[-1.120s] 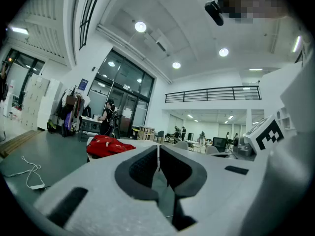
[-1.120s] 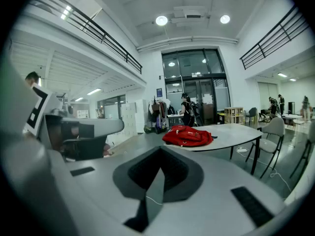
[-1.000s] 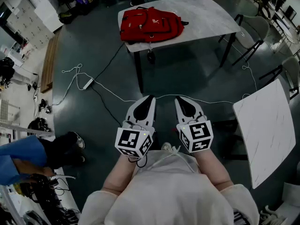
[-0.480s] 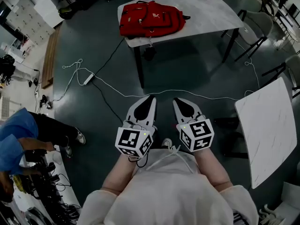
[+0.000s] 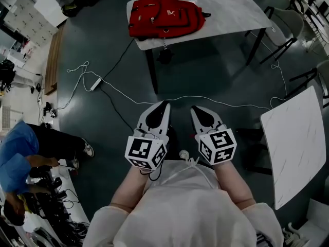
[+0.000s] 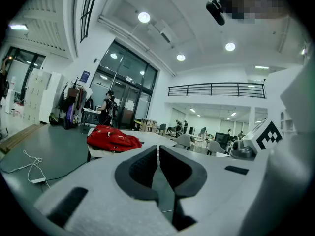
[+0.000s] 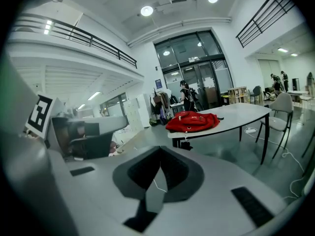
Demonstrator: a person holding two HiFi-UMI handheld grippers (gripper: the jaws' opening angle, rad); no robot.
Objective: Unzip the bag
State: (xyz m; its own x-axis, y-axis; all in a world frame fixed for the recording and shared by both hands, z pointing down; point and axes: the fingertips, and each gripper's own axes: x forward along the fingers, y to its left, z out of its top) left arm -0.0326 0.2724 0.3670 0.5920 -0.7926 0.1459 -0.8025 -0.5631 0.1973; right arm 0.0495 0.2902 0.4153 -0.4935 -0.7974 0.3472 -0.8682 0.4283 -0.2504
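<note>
The bag (image 5: 165, 17) lay on the left part of the far tabletop (image 5: 231, 9), well apart from both tongs. The left tongs (image 5: 164, 104) and the right tongs (image 5: 195, 108) were positioned side by side above the floor (image 5: 205, 76), pointing toward that tabletop. A cable (image 5: 117, 93) lay across the floor between the tongs and the far tabletop. A second tabletop (image 5: 295, 148) stood at the near right, and a chair (image 5: 288, 24) at the far right.

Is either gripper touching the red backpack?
No, the red backpack lies on the table, far from the left gripper and the right gripper.
</note>
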